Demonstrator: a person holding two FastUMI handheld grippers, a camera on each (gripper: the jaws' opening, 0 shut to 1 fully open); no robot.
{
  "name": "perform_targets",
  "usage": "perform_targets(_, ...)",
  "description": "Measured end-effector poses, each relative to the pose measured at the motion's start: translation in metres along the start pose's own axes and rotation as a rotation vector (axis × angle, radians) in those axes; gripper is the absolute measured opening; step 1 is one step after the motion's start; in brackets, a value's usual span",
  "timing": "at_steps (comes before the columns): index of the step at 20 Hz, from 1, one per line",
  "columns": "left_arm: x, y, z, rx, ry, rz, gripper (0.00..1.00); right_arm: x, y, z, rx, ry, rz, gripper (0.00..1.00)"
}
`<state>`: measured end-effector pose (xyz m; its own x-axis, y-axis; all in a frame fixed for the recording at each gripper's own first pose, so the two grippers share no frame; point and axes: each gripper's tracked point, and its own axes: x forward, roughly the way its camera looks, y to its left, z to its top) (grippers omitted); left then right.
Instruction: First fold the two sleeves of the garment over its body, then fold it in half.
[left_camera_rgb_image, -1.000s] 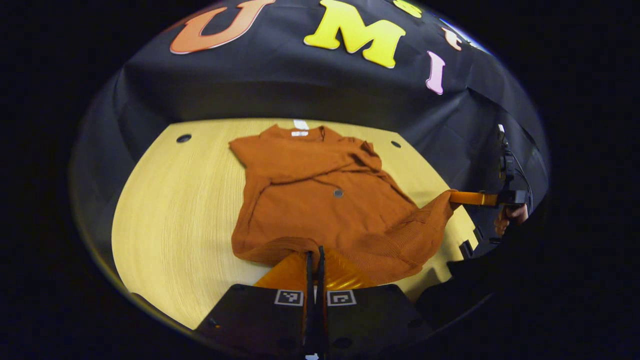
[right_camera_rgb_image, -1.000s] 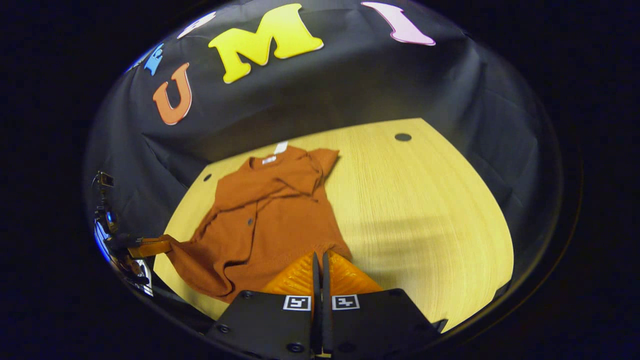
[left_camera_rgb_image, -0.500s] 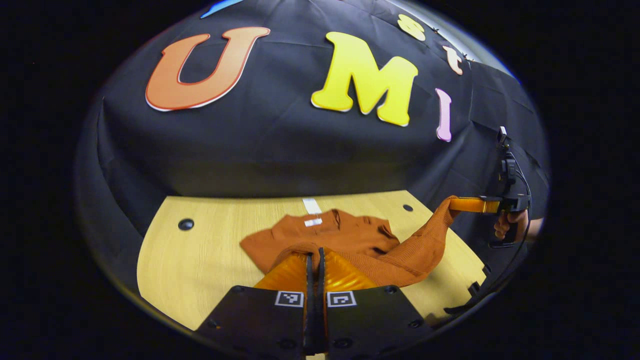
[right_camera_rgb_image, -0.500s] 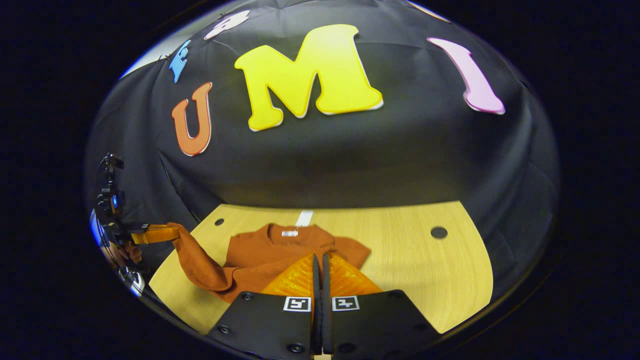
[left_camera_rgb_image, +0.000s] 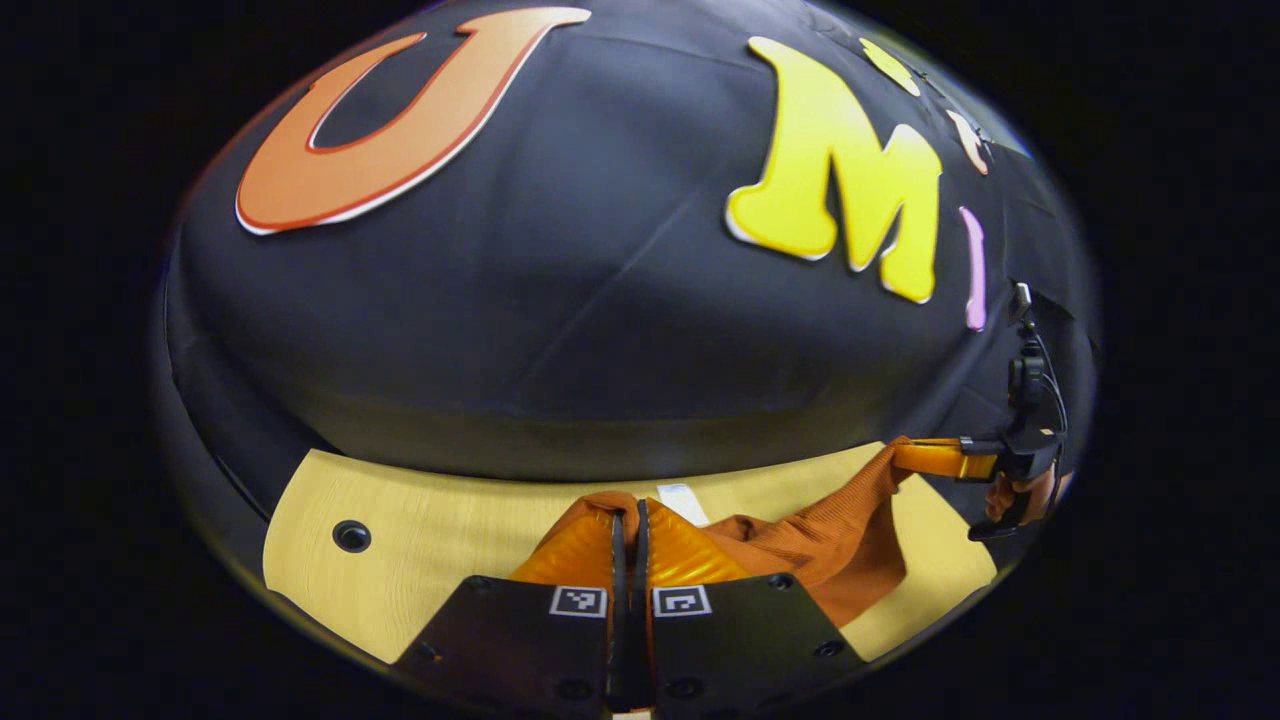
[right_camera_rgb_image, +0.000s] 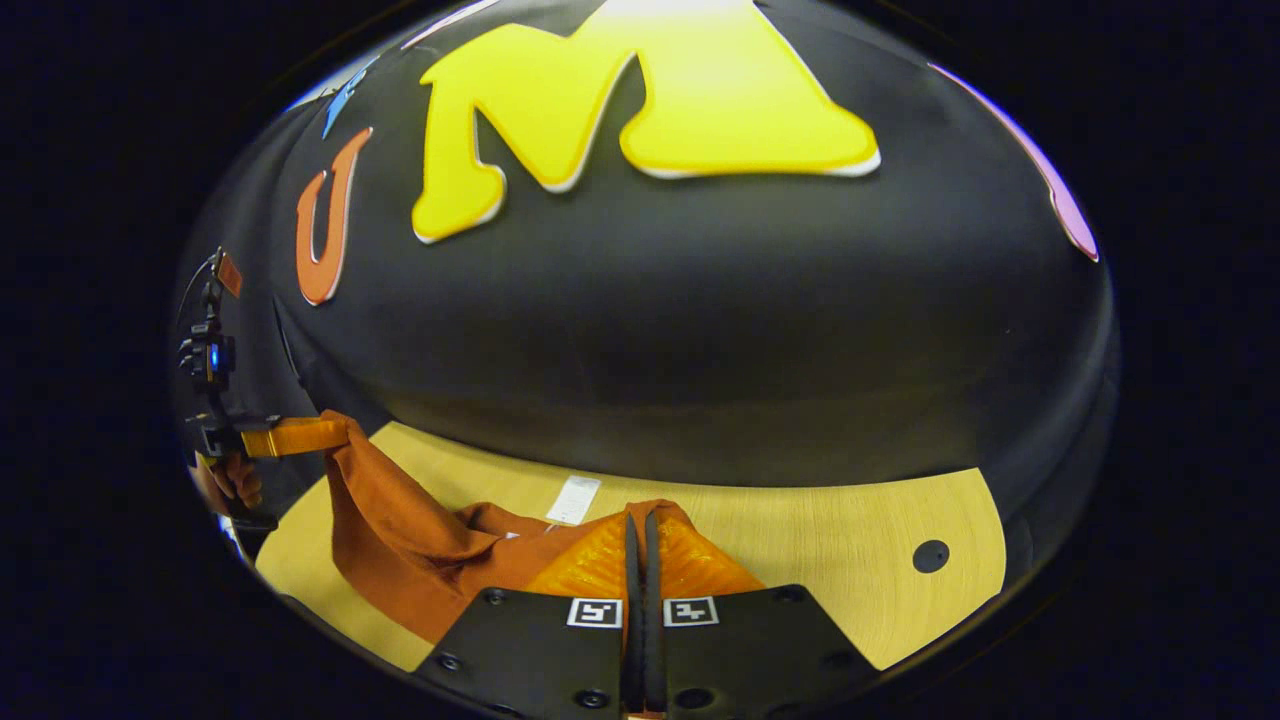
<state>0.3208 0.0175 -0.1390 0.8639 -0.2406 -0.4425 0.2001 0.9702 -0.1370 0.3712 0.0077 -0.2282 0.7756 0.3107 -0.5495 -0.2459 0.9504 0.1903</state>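
The rust-orange garment (left_camera_rgb_image: 835, 545) lies on the wooden table (left_camera_rgb_image: 450, 515), its lower edge lifted and carried toward the collar end. In the left gripper view my left gripper (left_camera_rgb_image: 628, 518) is shut on a hem corner, close to the white neck tag (left_camera_rgb_image: 683, 503). Farther right, my right gripper (left_camera_rgb_image: 935, 458) pinches the other corner, held by a hand (left_camera_rgb_image: 1020, 495). In the right gripper view my right gripper (right_camera_rgb_image: 640, 522) is shut on the garment (right_camera_rgb_image: 400, 530) near the tag (right_camera_rgb_image: 573, 498). At the left edge the left gripper (right_camera_rgb_image: 300, 436) holds the cloth up in a raised drape.
The black cloth wall (left_camera_rgb_image: 560, 330) rises just behind the table's far edge. Round holes sit in the tabletop, one near the left (left_camera_rgb_image: 351, 535) and one at the right (right_camera_rgb_image: 930, 555). Bare wood (right_camera_rgb_image: 830, 535) stretches to the right of the garment.
Both grippers have carried the hem up and forward over the garment's body toward the collar. The lower half now covers most of the shirt, and the wall looms closer.
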Motion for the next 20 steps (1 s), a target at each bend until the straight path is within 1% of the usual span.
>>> perform_targets(2, 0.027, 0.029, -0.021, 0.003, 0.018, 0.1, 0.03, 0.029, -0.023, -0.015, 0.0, 0.002, -0.046, 0.0)
perform_targets(3, 0.038, 0.039, -0.031, 0.003, 0.029, 0.126, 0.03, 0.039, -0.034, -0.021, -0.005, 0.002, -0.073, 0.0)
perform_targets(4, 0.049, 0.043, -0.044, 0.012, 0.051, 0.137, 0.03, 0.051, -0.041, -0.027, -0.012, 0.002, -0.095, 0.0)
perform_targets(5, 0.057, 0.047, -0.053, 0.036, 0.076, 0.15, 0.04, 0.062, -0.047, -0.032, -0.02, 0.007, -0.12, 0.0)
perform_targets(7, 0.069, 0.059, -0.061, 0.112, 0.101, 0.201, 0.08, 0.079, -0.056, -0.047, -0.022, 0.023, -0.16, 0.06)
perform_targets(8, 0.07, 0.059, -0.058, 0.113, 0.09, 0.203, 0.11, 0.083, -0.06, -0.055, -0.02, 0.032, -0.179, 0.12)
perform_targets(9, 0.073, 0.053, -0.059, 0.106, 0.082, 0.197, 0.16, 0.085, -0.06, -0.057, -0.027, 0.034, -0.195, 0.14)
perform_targets(10, 0.075, 0.046, -0.063, 0.102, 0.076, 0.191, 0.14, 0.083, -0.066, -0.057, -0.033, 0.022, -0.202, 0.2)
perform_targets(11, 0.072, 0.044, -0.059, 0.103, 0.076, 0.189, 0.39, 0.084, -0.069, -0.052, -0.031, 0.003, -0.211, 0.28)
perform_targets(13, 0.066, 0.042, -0.045, 0.11, 0.058, 0.198, 0.91, 0.077, -0.069, -0.036, -0.038, -0.038, -0.229, 0.51)
perform_targets(14, 0.061, 0.042, -0.037, 0.109, 0.037, 0.207, 0.9, 0.072, -0.067, -0.031, -0.047, -0.05, -0.227, 0.62)
perform_targets(15, 0.055, 0.039, -0.028, 0.102, 0.02, 0.21, 0.93, 0.066, -0.066, -0.03, -0.054, -0.043, -0.226, 0.63)
perform_targets(16, 0.048, 0.038, -0.022, 0.089, 0.002, 0.218, 0.93, 0.057, -0.062, -0.029, -0.07, -0.029, -0.222, 0.63)
perform_targets(18, 0.034, 0.032, -0.002, 0.066, -0.043, 0.224, 0.93, 0.044, -0.051, -0.018, -0.093, -0.052, -0.214, 0.72)
perform_targets(20, 0.014, 0.022, 0.018, 0.058, -0.081, 0.223, 0.94, 0.025, -0.033, -0.002, -0.102, -0.084, -0.202, 0.7)
